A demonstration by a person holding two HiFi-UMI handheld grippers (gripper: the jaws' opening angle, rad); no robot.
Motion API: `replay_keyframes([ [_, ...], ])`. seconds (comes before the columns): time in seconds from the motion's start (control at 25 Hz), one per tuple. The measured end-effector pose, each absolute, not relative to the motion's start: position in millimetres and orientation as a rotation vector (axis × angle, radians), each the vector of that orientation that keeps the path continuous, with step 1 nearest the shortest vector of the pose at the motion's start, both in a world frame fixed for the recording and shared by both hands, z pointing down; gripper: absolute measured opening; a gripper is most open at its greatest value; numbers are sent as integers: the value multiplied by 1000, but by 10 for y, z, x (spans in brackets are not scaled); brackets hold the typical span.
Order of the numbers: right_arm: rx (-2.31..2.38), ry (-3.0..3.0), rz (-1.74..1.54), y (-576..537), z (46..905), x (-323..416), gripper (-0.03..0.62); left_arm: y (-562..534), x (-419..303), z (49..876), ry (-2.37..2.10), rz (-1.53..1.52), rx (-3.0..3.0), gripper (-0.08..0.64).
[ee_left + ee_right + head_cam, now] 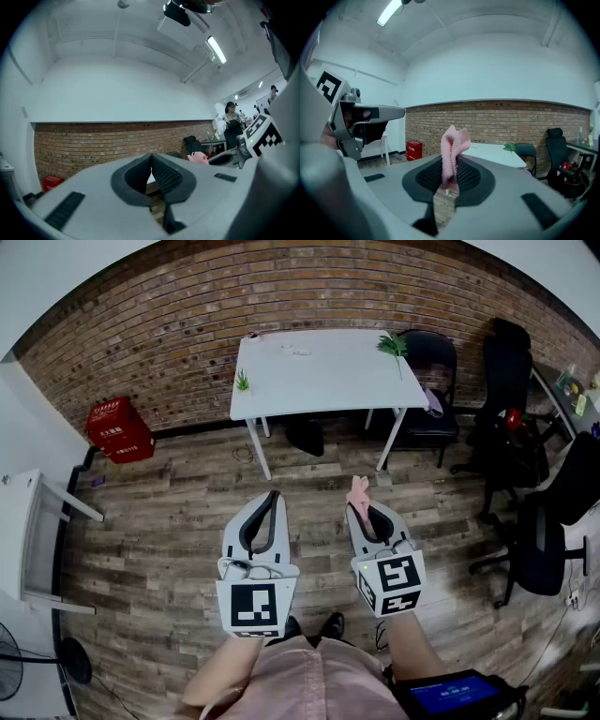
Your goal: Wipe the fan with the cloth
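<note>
The right gripper (364,512) has its jaws shut tight on the pink cloth (357,490), which points to 12 o'clock. The left gripper (273,502) is closed on nothing. The fan (9,667) stands on the floor (169,521) well away at 8 o'clock, nearer the left gripper. I think the cloth must swing round that way.

Pink cloth (452,149) upright, pinched in right gripper (449,174); black fan (8,662) standing far left.

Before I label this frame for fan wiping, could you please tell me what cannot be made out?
The fan: head view, cut off by the left edge.
The cloth: right gripper view, lower part hidden inside the shut right gripper.
The small items on the white table: head view, too small.
</note>
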State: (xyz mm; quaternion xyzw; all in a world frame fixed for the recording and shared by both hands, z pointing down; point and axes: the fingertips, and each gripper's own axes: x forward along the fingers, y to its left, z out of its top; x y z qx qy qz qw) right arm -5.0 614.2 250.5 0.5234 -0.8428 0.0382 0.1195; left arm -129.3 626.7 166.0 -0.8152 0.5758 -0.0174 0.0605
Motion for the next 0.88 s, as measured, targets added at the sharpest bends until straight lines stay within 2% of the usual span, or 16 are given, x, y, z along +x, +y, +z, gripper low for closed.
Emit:
replay_keyframes([
  [0.56, 1547, -2486, 141, 6145, 2512, 77, 62, 6268, -1159, 1677, 1740, -23, -2487, 14],
  [0.6, 1544, -2495, 149, 6136, 2504, 104, 66, 6261, -1118, 1674, 1729, -9, -2508, 60],
  [0.64, 1540, -2500, 150, 6128, 2496, 134, 66, 6252, -1074, 1684, 1716, -10, -2530, 192],
  [0.68, 1534, -2503, 146, 6121, 2491, 164, 66, 6244, -1034, 1699, 1709, -16, -2543, 245],
  [0.88, 1489, -2524, 119, 6096, 2487, 298, 66, 6242, -878, 1717, 1738, -33, -2510, 245],
])
